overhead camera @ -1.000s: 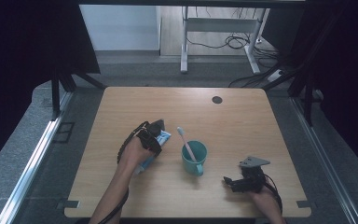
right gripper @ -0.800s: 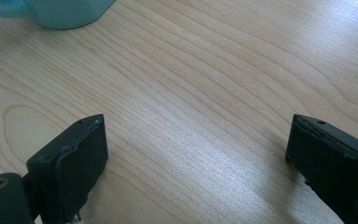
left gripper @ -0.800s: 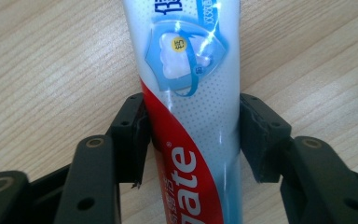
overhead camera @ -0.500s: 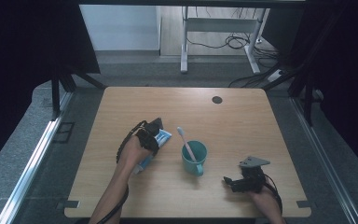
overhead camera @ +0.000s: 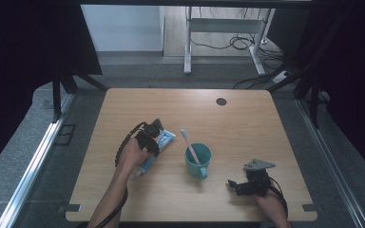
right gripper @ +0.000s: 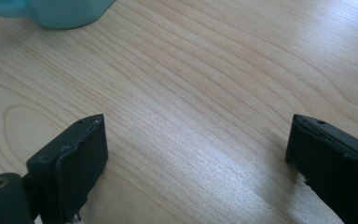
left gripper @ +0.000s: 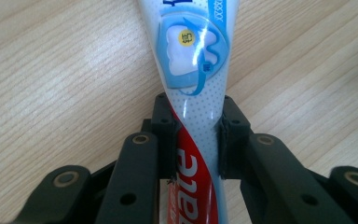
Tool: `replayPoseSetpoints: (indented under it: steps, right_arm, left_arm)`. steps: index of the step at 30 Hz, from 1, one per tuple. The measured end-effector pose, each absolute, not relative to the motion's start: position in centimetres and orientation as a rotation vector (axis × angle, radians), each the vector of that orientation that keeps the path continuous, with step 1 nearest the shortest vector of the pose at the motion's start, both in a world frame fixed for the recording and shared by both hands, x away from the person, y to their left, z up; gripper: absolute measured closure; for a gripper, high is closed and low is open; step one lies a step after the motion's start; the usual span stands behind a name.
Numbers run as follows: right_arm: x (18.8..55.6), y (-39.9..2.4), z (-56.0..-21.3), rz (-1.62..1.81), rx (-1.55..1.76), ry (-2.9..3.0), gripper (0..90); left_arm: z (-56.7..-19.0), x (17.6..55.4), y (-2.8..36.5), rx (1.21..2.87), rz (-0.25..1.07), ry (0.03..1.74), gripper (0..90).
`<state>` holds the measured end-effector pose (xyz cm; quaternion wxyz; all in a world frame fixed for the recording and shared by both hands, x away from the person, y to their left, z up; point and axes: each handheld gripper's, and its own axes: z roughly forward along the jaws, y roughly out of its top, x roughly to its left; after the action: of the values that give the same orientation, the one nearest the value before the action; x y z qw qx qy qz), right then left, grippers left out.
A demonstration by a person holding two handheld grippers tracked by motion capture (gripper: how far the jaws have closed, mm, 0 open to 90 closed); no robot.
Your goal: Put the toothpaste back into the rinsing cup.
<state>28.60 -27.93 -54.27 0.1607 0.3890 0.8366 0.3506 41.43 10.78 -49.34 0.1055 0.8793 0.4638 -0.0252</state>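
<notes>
The left gripper (left gripper: 196, 140), jaws just closing, clamps the soft, light toothpaste tube (left gripper: 193, 74) at mid-body near the table's (overhead camera: 247, 118) left edge; squeezing harder could dent it. The right gripper (right gripper: 196, 158) rests with jaws apart.

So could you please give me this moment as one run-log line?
left tongs: closing on tube, pads touching | right tongs: open, idle on table | brush: in cup
</notes>
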Motion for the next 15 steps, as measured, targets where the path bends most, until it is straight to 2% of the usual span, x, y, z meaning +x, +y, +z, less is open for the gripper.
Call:
replayPoseSetpoints:
  steps: [7,15]
  right_arm:
    - [28.6,-27.9,-54.3,1.001,1.11,2.389,5.2]
    - [28.6,-27.9,-54.3,1.001,1.11,2.389,5.2]
  left_arm:
    - [-48.6,41.2,10.4,2.574,-0.064,1.335,73.4]
    - [-47.6,40.7,11.1,2.475,-0.024,1.282,73.3]
